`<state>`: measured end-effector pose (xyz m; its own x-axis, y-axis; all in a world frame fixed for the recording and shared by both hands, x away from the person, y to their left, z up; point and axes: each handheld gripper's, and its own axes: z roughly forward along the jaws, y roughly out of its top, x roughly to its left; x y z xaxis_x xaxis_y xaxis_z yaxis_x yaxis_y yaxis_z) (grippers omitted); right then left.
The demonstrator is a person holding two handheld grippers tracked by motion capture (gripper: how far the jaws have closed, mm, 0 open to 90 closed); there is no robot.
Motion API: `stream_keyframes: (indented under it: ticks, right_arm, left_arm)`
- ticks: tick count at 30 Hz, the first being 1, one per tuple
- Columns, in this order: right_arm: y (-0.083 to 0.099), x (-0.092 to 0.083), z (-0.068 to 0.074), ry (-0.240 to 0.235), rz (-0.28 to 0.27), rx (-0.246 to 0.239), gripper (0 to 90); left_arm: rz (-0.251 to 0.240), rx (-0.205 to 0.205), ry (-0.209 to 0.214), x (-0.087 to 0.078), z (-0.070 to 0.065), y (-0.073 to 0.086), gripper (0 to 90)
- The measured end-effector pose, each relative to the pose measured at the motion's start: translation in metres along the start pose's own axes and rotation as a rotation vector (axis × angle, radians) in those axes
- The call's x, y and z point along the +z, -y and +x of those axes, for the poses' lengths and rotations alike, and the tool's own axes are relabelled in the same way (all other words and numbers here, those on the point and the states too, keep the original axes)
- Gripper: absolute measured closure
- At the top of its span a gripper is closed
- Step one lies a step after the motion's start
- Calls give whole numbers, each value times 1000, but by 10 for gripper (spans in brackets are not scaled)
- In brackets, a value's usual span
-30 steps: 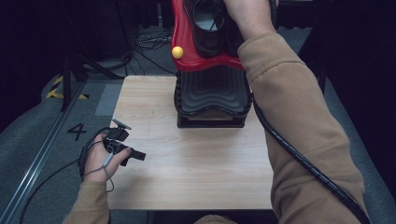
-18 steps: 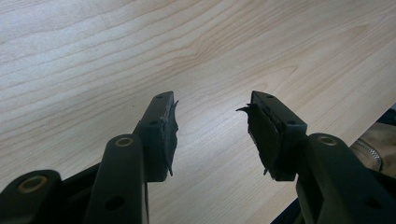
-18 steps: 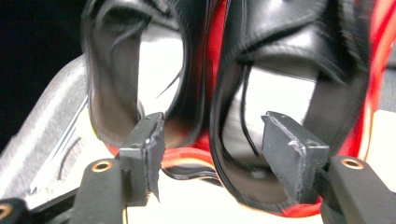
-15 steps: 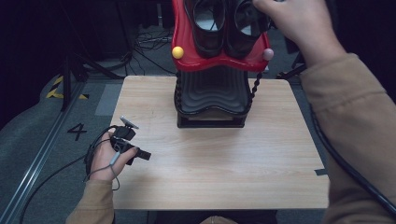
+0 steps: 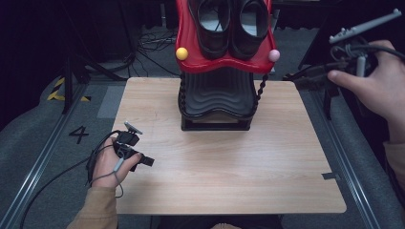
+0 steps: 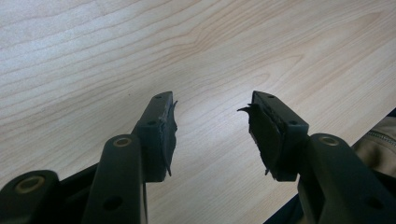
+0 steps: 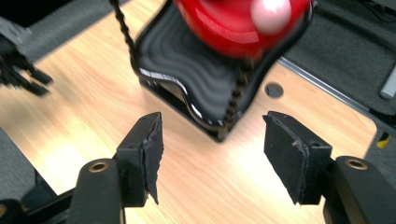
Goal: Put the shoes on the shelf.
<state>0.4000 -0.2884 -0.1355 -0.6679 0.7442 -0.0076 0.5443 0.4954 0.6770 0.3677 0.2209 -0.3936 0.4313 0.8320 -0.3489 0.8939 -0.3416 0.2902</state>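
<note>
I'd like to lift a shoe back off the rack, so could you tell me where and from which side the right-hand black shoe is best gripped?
Grip the right black shoe by the rim of its open collar, coming down from above. It sits upright on the red shelf, opening facing up, tight beside the left shoe, so its sides are probably hard to reach. The right gripper, jaws open and empty, is nearest.

Tan sleeves (image 5: 98,210) (black jaws)

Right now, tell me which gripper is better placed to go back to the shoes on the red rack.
Right. The right gripper hangs open beside the red rack, level with the black shoes. The left gripper, also open, rests low on the table, farther away.
</note>
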Motion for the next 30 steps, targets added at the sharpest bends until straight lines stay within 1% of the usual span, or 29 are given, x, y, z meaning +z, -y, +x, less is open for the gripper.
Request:
stream_keyframes:
  ticks: [1, 3, 4, 5, 6, 7, 8, 9, 10, 12, 13, 14, 16, 17, 18, 19, 20, 22, 23, 24, 25, 26, 27, 28, 30]
  right_arm:
    - [10, 0, -3, 1, 4, -8, 380]
    - [24, -1, -9, -9, 8, -14, 377]
    - [24, -1, -9, -9, 8, -14, 377]
    - [36, -1, -13, -13, 10, -12, 367]
    - [42, 0, -15, -15, 18, -16, 367]
    - [42, 0, -15, -15, 18, -16, 367]
    - [47, 0, -18, -15, 23, -21, 365]
    - [57, 2, -21, -14, 32, -25, 361]
    - [62, 3, -24, -22, 34, -30, 360]
    - [70, 6, -27, -36, 34, -20, 352]
    - [70, 6, -27, -36, 34, -20, 352]
    - [78, 10, -31, -39, 41, -13, 348]
    - [81, 12, -32, -44, 44, -15, 346]
    - [84, 15, -34, -47, 48, -17, 346]
    - [88, 19, -35, -50, 54, -18, 345]
    - [94, 28, -37, -57, 67, -19, 342]
    - [94, 28, -37, -57, 67, -19, 342]
    - [102, 40, -39, -65, 89, -25, 335]
    - [104, 44, -40, -68, 96, -26, 335]
    - [104, 44, -40, -68, 96, -26, 335]
    - [114, 60, -41, -82, 110, -28, 335]
    - [114, 60, -41, -82, 110, -28, 335]
    - [117, 66, -42, -85, 119, -28, 335]
    - [124, 78, -41, -95, 136, -45, 335]
    - [130, 90, -40, -104, 155, -56, 334]
  left_arm:
    - [0, 4, 0, 0, -1, 0, 509]
    - [-2, 4, -4, -1, -4, 1, 509]
    - [-2, 4, -4, -1, -4, 1, 508]
    - [-7, 9, -6, -3, -7, 1, 506]
    - [-12, 12, -6, -4, -8, 1, 506]
    - [-12, 12, -6, -4, -8, 1, 505]
    - [-8, 18, -9, -5, -9, 2, 505]
    - [-12, 23, -10, -6, -10, 2, 504]
    - [-13, 23, -7, -6, -12, 3, 504]
    - [-6, 27, -4, -6, -12, 4, 501]
    - [-6, 27, -4, -6, -12, 4, 500]
    - [-6, 25, -4, -6, -12, 5, 499]
    - [-3, 29, -8, -7, -12, 7, 499]
    - [-5, 21, -5, -7, -12, 8, 498]
    - [-5, 23, -7, -7, -12, 9, 498]
    - [-3, 24, -9, -8, -12, 11, 498]
    - [-3, 24, -9, -8, -12, 11, 497]
    - [0, 20, -8, -7, -11, 13, 495]
    - [3, 12, -4, -7, -11, 14, 488]
    - [3, 12, -4, -7, -11, 14, 482]
    - [6, 15, 0, -7, -11, 16, 480]
    - [6, 15, 0, -7, -11, 16, 480]
    - [8, 16, 1, -7, -11, 17, 480]
    - [9, 18, 3, -7, -12, 18, 481]
    - [14, 21, 4, -6, -13, 20, 480]
